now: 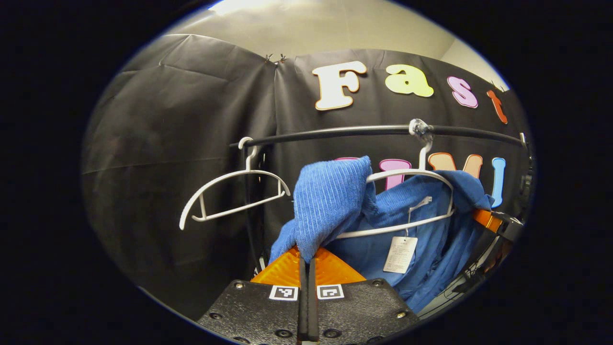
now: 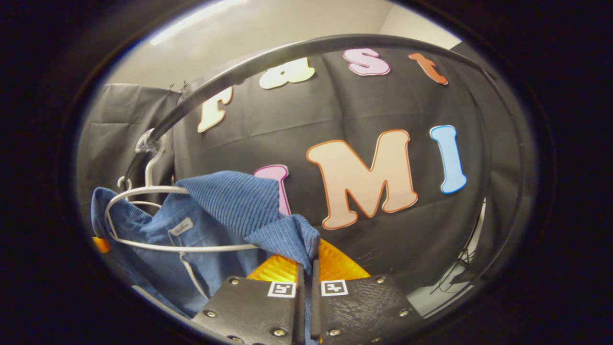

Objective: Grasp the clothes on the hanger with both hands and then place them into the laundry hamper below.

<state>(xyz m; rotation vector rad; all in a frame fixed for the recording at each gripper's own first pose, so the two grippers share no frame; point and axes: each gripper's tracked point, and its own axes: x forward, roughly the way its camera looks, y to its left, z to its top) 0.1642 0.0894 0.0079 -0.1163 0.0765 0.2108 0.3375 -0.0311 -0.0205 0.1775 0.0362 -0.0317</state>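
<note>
Left gripper view has our left gripper (image 1: 307, 256) at the bottom centre, its fingers pressed together on a fold of the blue shirt (image 1: 330, 201), lifted off the left shoulder of its white hanger (image 1: 407, 175). Right gripper view shows our right gripper (image 2: 306, 261) pinching the shirt's other shoulder at lower centre. We judge the grasp done and the lift-off under way: next we need to raise both shoulders clear of the hanger's arms, then lower the shirt to the hamper, which we cannot see. An empty hanger (image 1: 234, 191) hangs at centre left on the black rail (image 1: 335, 132). The hanger's lower bar and the dangling tag (image 1: 400, 254) at lower centre could snag the cloth
</note>
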